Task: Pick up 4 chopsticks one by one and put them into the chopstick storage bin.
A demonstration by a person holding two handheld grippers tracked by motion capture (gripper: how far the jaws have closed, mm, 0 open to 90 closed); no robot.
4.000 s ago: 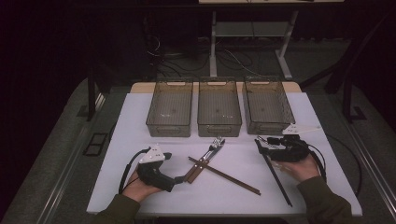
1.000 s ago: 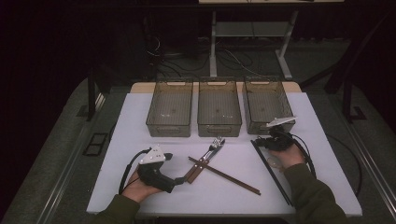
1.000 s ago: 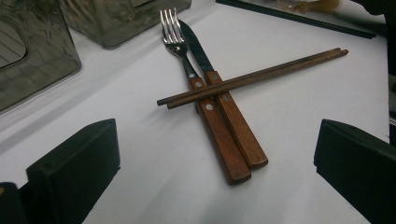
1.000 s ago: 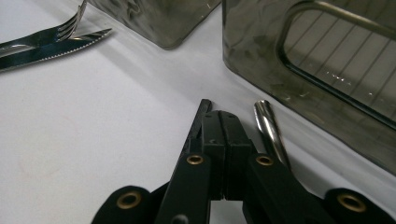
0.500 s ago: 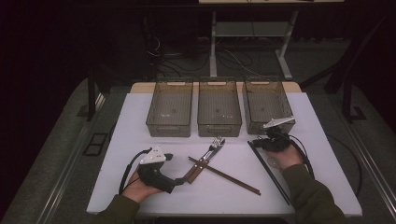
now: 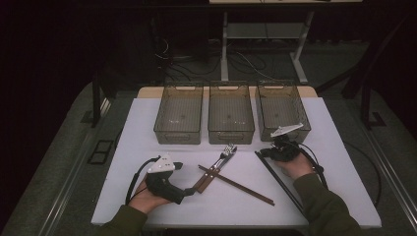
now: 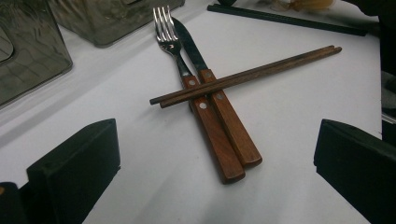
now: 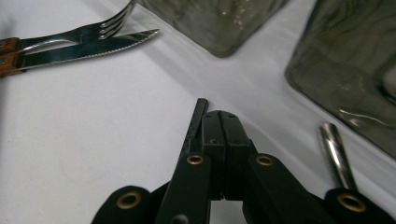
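A fork [image 6: 227, 150] and a knife [image 6: 214, 167] with wooden handles lie side by side mid-table, and brown chopsticks [image 6: 241, 186] lie across the handles. My left gripper [image 6: 189, 191] rests open just short of the handle ends. In the left gripper view its jaws [image 7: 217, 140] stand wide apart, with the fork [image 7: 163, 23], knife [image 7: 189, 39] and brown chopsticks [image 7: 261, 70] ahead. My right gripper [image 6: 264, 152] is shut at the far end of the black chopsticks [image 6: 278, 182]. In the right gripper view the closed tips [image 8: 223, 114] sit beside a black chopstick [image 8: 198, 119].
Three clear bins stand in a row at the back: left [image 6: 178, 135], middle [image 6: 231, 135] and right [image 6: 275, 132], the right one just beyond my right gripper. A white mat [image 6: 142, 132] covers the table. Dark floor with cables surrounds the table.
My right gripper has drifted a little left at the far end of the black chopsticks, and that end has swung slightly left. The left gripper and the cutlery have not moved.
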